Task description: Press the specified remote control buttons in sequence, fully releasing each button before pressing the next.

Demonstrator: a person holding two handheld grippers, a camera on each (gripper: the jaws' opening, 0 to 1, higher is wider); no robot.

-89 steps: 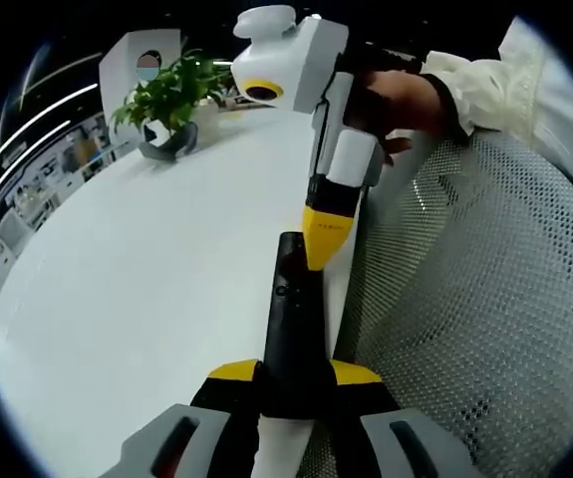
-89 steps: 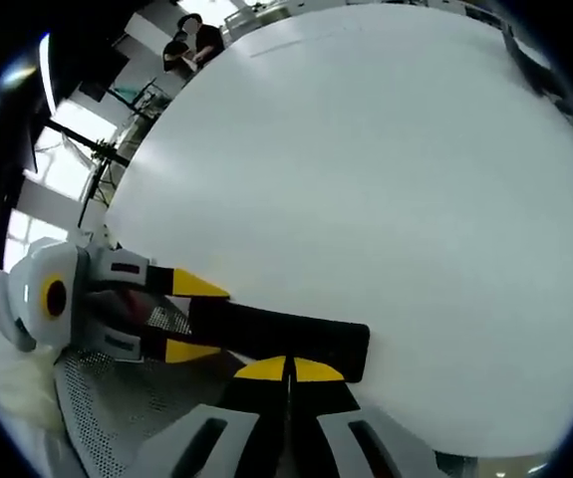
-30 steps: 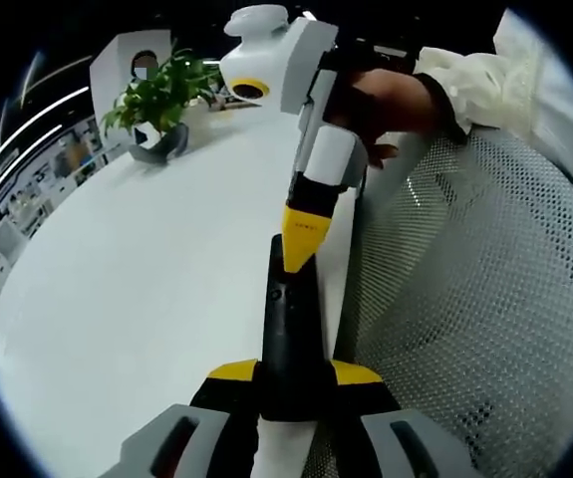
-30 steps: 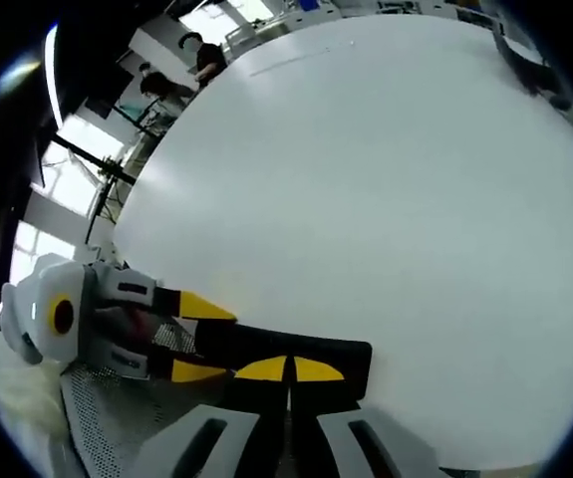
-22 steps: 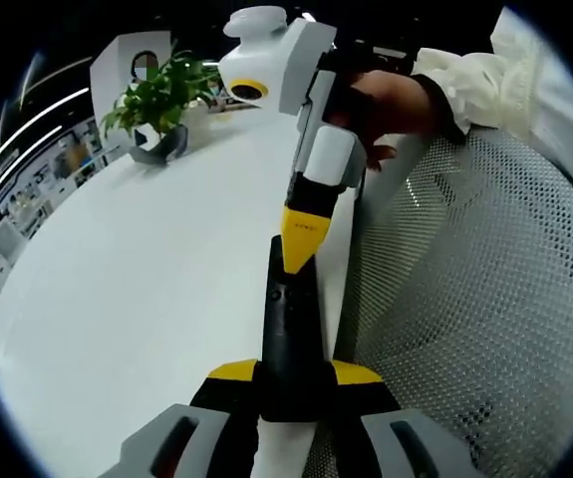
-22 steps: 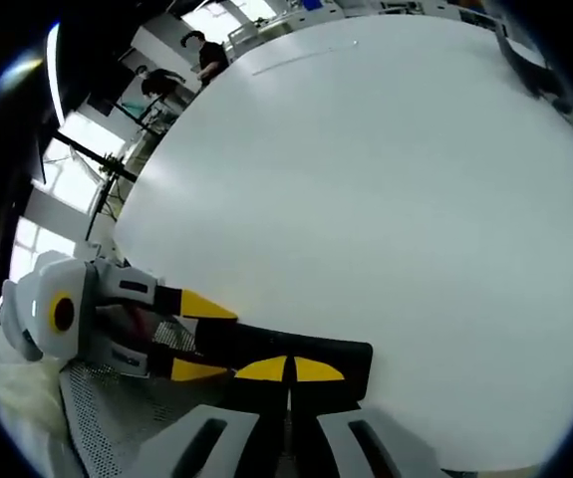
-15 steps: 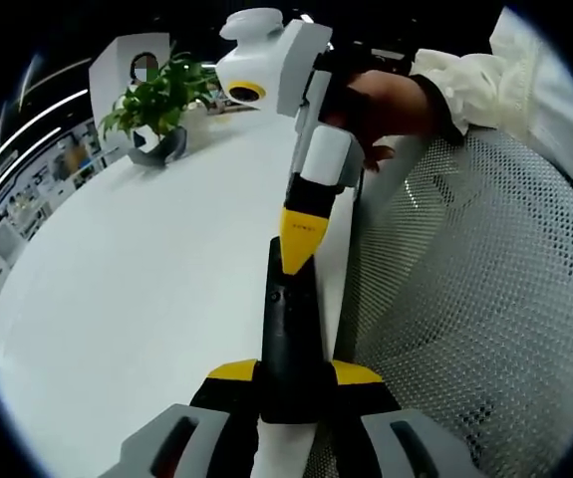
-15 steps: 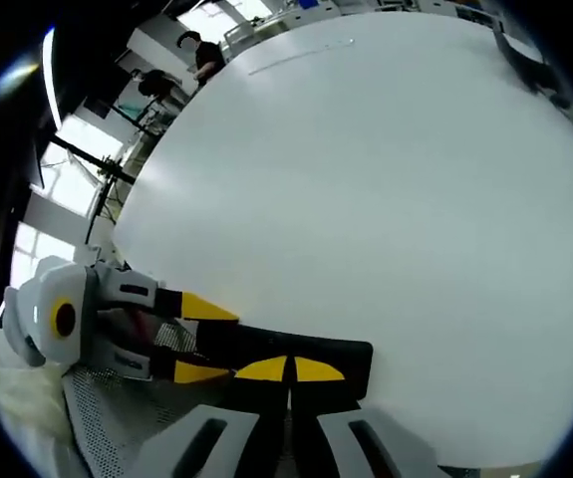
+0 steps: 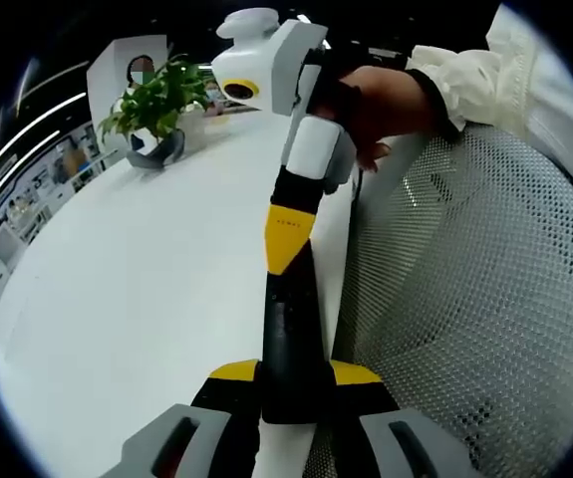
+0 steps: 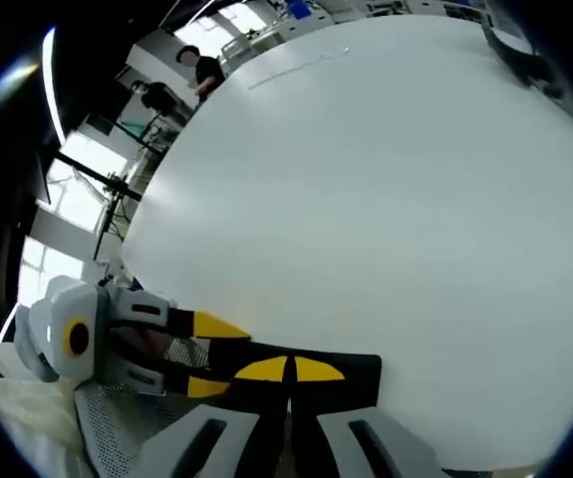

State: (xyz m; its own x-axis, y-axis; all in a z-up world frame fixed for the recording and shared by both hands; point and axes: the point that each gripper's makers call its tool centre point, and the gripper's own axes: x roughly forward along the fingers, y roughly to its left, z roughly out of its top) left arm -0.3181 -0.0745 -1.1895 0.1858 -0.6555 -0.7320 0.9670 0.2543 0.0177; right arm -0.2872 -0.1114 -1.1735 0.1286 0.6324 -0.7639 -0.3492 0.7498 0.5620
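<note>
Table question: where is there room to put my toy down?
The round white table is bare across its wide middle, between the potted green plant at the far side and the black remote control. It's crowded at the near edge, where both grippers meet on the remote.

remote (image 9: 291, 334) buttons hidden under right tongs (image 9: 284, 239) (yellow tips), near end covered by left tongs (image 9: 293, 373)

The left gripper (image 9: 294, 373) has its jaws clamped on the remote (image 9: 291, 329). The right gripper (image 9: 284, 244), jaws pressed together, points down with its tip on the remote, held by a hand (image 9: 376, 100) in a white sleeve (image 9: 485, 75).
</note>
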